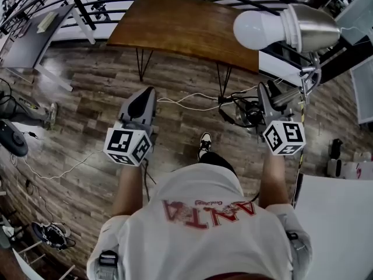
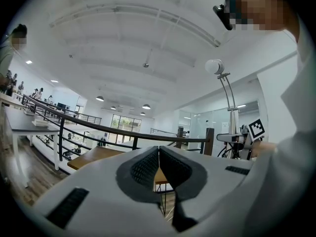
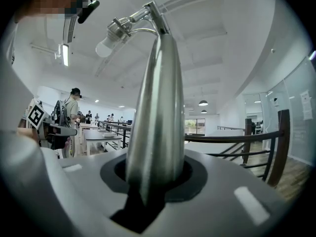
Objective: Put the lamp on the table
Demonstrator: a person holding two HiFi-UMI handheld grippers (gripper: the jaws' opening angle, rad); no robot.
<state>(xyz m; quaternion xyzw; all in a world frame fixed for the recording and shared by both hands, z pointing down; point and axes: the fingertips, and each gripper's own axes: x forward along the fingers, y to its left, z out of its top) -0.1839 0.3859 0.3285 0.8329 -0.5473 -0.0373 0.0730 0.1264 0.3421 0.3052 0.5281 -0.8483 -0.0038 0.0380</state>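
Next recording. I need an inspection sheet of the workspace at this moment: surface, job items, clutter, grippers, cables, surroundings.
Surface: wooden table, nothing seen on its top.
Job's things: lamp, not yet on the table, carried in the air by its metal body.
Clutter: dark gear on the floor at the left, not identifiable.
Grippers: right hand-held gripper shut on the lamp; left hand-held gripper shut, nothing between its jaws.
Cables: white cable and a black coil on the floor by the table legs.
Surroundings: wood-plank floor; black railing beyond the table.
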